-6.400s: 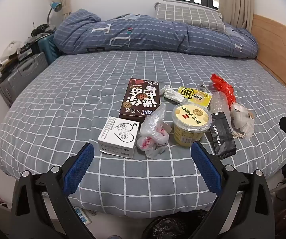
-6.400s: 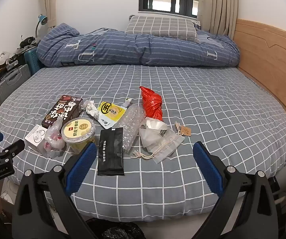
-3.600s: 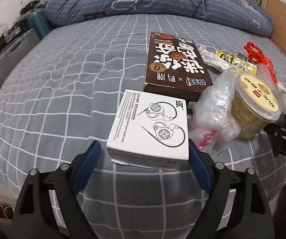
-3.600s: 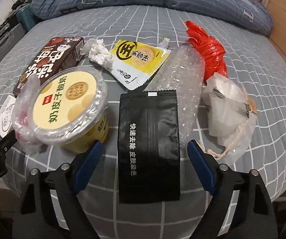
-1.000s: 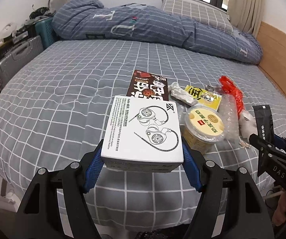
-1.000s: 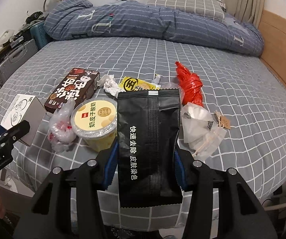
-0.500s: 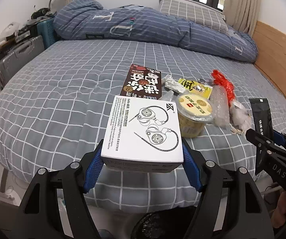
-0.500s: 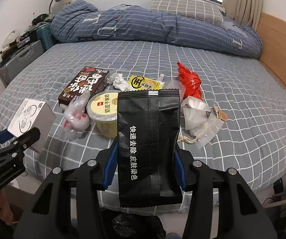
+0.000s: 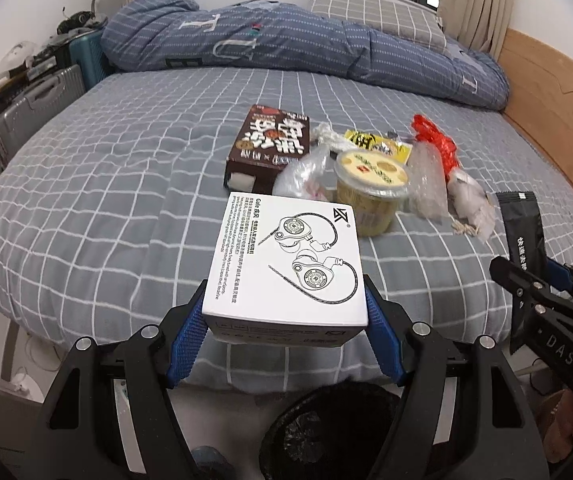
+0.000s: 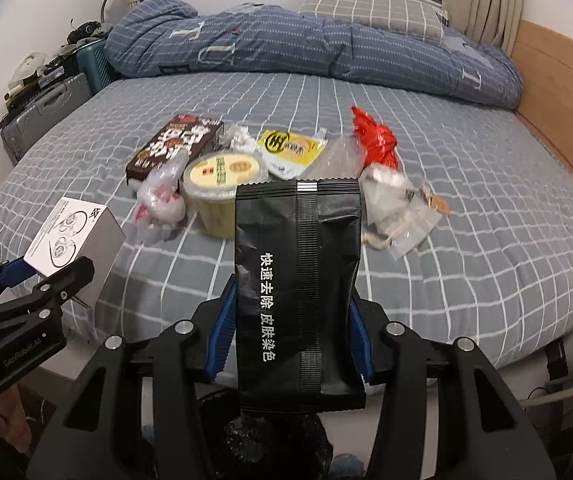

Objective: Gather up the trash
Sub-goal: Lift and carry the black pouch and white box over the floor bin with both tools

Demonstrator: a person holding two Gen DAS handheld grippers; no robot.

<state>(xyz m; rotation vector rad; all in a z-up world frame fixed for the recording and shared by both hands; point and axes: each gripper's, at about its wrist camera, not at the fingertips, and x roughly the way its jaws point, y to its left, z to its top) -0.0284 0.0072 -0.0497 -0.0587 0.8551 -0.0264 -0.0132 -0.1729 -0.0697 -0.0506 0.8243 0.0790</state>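
My left gripper (image 9: 284,332) is shut on a white earphone box (image 9: 286,260), held in the air off the foot of the bed. My right gripper (image 10: 292,340) is shut on a black sachet (image 10: 298,292) with white lettering, standing upright between the blue pads. A black-lined trash bin (image 9: 326,428) shows below the left gripper; its dark liner (image 10: 278,444) shows under the right gripper. Left on the grey checked bed (image 9: 106,200) are a brown box (image 9: 270,144), a yellow tub (image 9: 370,188), a yellow packet (image 10: 290,148), clear plastic bags (image 10: 162,196) and a red bag (image 10: 378,140).
A rolled blue quilt (image 9: 306,52) and a pillow lie at the head of the bed. Grey and teal suitcases (image 9: 34,108) stand along the left wall. A wooden bed frame (image 9: 554,104) runs along the right side. Cables lie on the floor at the right.
Both grippers have drawn back from the bed with the box and the sachet still held. The bed's edge and the trash bin have come into view below them.
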